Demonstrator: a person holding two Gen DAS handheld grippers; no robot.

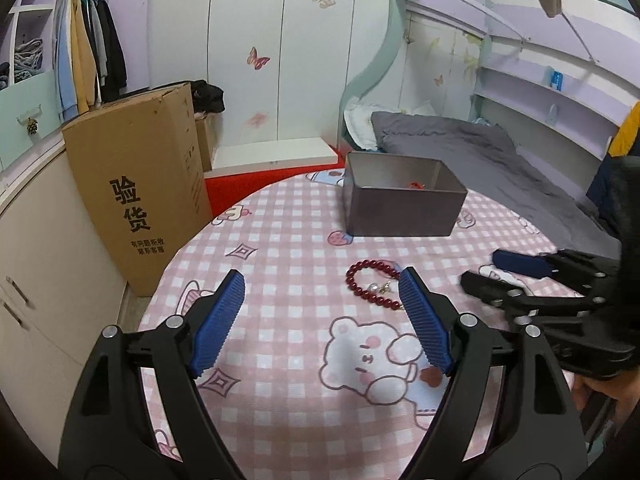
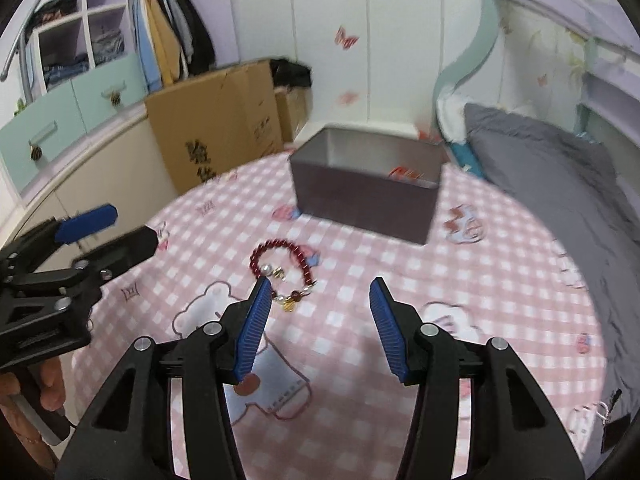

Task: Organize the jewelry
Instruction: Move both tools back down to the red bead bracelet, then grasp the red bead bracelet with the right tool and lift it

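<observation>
Two spread, empty claws, left gripper [image 1: 322, 292] and right gripper [image 2: 318, 300], flank a red bead bracelet [image 2: 280, 266], its charms at six o'clock; the cardboard box [image 1: 136, 184] at ten o'clock reads "验货".

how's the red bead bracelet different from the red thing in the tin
The red bead bracelet lies out on the checked cloth; the red item sits inside the grey tin. The bracelet shows whole, a bead loop with pearl and gold charms; the tin's item is mostly hidden, its shape unclear. Both are red.
</observation>
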